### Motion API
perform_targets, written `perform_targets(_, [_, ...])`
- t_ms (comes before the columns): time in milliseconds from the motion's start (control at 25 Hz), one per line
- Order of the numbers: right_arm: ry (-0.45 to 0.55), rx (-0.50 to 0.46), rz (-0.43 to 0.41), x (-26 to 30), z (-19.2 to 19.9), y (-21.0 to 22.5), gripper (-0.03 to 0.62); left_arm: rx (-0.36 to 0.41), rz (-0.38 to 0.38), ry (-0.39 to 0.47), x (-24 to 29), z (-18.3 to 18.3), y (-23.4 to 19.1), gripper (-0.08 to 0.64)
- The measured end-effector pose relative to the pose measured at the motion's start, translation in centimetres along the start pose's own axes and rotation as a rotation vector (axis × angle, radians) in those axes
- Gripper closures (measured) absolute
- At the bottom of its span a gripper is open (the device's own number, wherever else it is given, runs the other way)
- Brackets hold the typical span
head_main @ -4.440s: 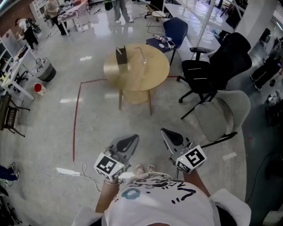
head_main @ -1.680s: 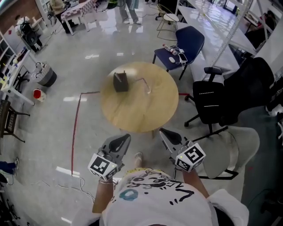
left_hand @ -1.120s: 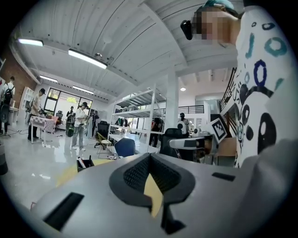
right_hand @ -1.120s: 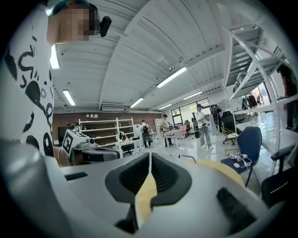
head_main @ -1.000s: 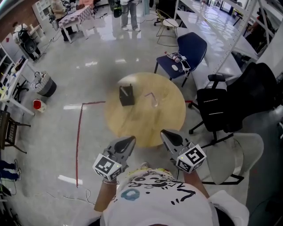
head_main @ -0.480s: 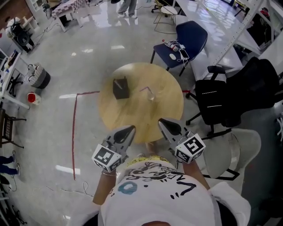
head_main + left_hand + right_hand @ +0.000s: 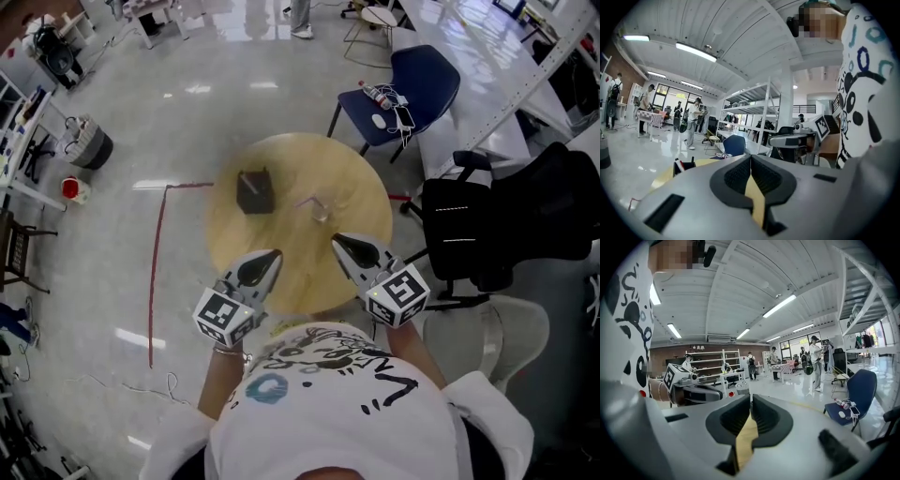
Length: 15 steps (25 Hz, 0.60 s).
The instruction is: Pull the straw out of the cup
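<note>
Surface [image 7: 292, 159], round and wooden, carries everything. A dark box [image 7: 255, 190] sits left of its middle, toward the far edge. The cup [image 7: 321, 213] stands near the middle, a little toward the right edge, well apart from the box. The straw [image 7: 304, 200] rises from it, and its bent top leans toward the box.

Left claw [image 7: 274, 254] and right claw [image 7: 337, 240] hover over the near edge, short of the cup. Each is pressed together with nothing between the jaws.

The cup looks small, clear and probably light, so it could tip or lift with the straw unless one claw steadies its wall. The straw is likely thin, soft plastic that is easily crushed. Pinch it lightly on the straight part just above the rim and draw along its length.
</note>
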State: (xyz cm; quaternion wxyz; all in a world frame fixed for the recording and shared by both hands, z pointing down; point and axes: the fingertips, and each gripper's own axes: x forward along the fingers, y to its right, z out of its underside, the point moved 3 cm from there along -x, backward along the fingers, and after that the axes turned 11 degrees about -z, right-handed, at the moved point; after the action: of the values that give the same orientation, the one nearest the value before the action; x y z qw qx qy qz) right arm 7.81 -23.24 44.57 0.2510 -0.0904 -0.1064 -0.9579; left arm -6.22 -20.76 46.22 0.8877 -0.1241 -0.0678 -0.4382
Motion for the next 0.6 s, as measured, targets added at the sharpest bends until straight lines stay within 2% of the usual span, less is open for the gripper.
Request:
perform_targets(200, [-0.035,-0.023,-0.046,1.9,0.7,2.9,0.561,-0.046,-0.049,-0.020,2.5,1.2,-1.6,0.545])
perform_targets(600, [-0.159,-0.074,-0.108,5.1,3.4,7.8,0.561,-0.083,-0.120,-0.094,6.5,4.3,-4.3,0.543])
